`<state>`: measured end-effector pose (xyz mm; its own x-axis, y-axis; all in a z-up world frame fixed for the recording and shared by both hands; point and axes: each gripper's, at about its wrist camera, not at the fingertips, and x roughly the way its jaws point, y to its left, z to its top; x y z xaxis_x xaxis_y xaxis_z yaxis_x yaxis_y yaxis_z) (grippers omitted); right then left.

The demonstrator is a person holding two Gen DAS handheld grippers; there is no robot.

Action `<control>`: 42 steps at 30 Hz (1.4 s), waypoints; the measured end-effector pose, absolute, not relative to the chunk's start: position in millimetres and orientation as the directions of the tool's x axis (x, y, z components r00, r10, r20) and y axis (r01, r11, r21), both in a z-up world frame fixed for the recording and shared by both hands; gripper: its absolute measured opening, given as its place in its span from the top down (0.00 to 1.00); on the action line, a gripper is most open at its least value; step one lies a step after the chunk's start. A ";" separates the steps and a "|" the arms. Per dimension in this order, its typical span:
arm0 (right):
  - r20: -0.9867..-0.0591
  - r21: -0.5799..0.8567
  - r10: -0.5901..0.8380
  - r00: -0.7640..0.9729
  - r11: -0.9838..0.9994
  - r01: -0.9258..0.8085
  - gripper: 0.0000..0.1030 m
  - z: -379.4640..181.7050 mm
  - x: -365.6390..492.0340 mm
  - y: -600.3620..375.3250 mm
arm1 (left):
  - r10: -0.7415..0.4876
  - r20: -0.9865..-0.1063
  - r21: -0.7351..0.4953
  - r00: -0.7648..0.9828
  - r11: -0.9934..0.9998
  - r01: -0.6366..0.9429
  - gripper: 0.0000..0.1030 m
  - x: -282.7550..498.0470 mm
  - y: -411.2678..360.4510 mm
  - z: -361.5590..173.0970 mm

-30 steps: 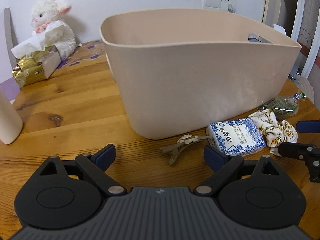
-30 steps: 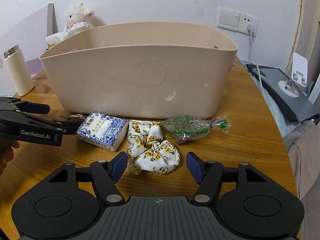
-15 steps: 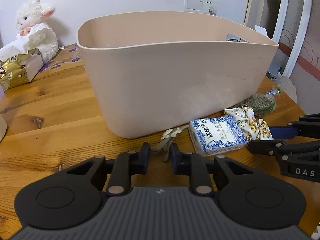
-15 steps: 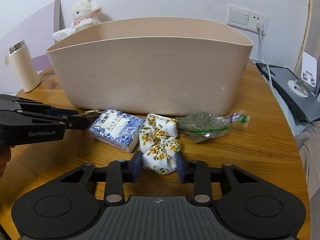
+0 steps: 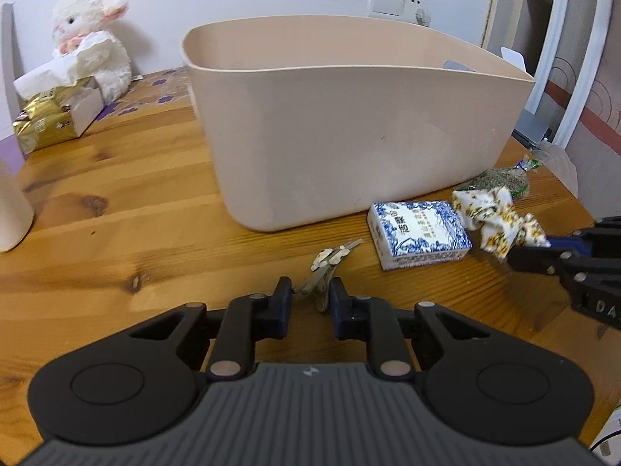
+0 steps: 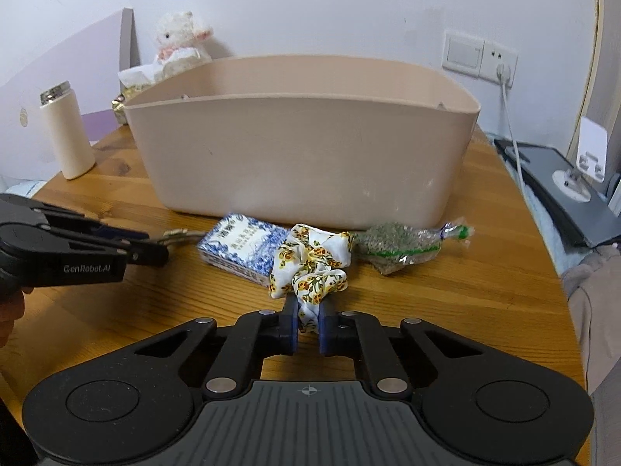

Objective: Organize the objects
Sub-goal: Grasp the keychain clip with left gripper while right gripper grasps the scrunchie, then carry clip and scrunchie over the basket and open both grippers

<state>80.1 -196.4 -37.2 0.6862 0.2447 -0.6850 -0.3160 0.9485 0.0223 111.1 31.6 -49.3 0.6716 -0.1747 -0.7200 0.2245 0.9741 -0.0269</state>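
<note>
Black-and-blue left gripper (image 5: pixel 309 296) is clamped on the near end of a pale metal hair clip (image 5: pixel 328 262) lying on the wooden table (image 5: pixel 116 209), and the right gripper (image 6: pixel 308 324) is pinched tight on the white-and-yellow floral scrunchie (image 6: pixel 310 262). Between clip and scrunchie sits a blue-and-white tissue pack (image 6: pixel 242 246), touching the scrunchie, with a clear bag of green dried stuff (image 6: pixel 401 240) just beside it on the other side. All four line up along the near wall of the big beige bin (image 6: pixel 302 163), toward the table's near edge; a plush lamb (image 5: pixel 91 39) and gold tissue box (image 5: pixel 52 118) sit at the far left corner.
</note>
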 end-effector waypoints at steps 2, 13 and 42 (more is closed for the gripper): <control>-0.673 0.020 0.247 0.697 0.948 -0.317 0.91 -32.2 76.2 -197.8 | -0.167 -0.715 -0.029 0.678 0.977 0.210 0.78 104.9 35.2 -46.0; -0.587 -0.001 0.237 0.774 0.956 -0.293 0.91 6.0 62.1 -213.8 | -0.184 -0.630 -0.065 0.754 0.981 0.185 0.78 82.5 49.3 4.5; -0.508 0.011 0.195 0.839 0.975 -0.220 0.91 43.1 175.5 -195.9 | -0.112 -0.585 0.029 0.803 0.987 0.159 0.78 205.8 16.4 44.4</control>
<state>175.5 -195.9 43.1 0.8391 0.1947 -0.5079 -0.2198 0.9755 0.0108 205.8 16.4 44.4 0.8034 -0.1123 -0.5847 0.1593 0.9868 0.0293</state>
